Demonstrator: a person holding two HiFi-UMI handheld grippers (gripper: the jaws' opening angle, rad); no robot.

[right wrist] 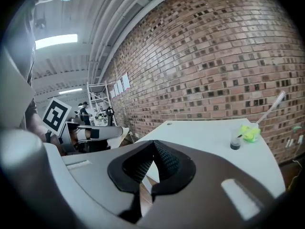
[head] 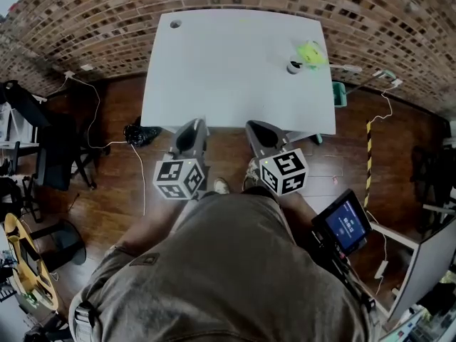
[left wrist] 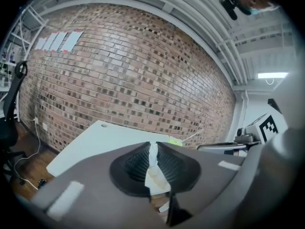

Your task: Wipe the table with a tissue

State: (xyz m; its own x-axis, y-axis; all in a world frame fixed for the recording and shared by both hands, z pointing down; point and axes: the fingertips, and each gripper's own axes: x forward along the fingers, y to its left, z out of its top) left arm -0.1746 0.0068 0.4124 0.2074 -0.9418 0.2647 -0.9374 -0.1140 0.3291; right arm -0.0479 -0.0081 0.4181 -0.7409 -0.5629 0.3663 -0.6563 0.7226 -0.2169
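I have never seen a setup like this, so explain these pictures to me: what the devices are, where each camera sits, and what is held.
No robot here: a person holds a two-jaw gripper in each hand. The head view looks down from a camera on the person's head; each gripper view comes from a camera riding on that gripper. The left gripper is shut on a white tissue. The right gripper is shut and empty. The white table holds a small cup and a yellow-green object near its far right corner.
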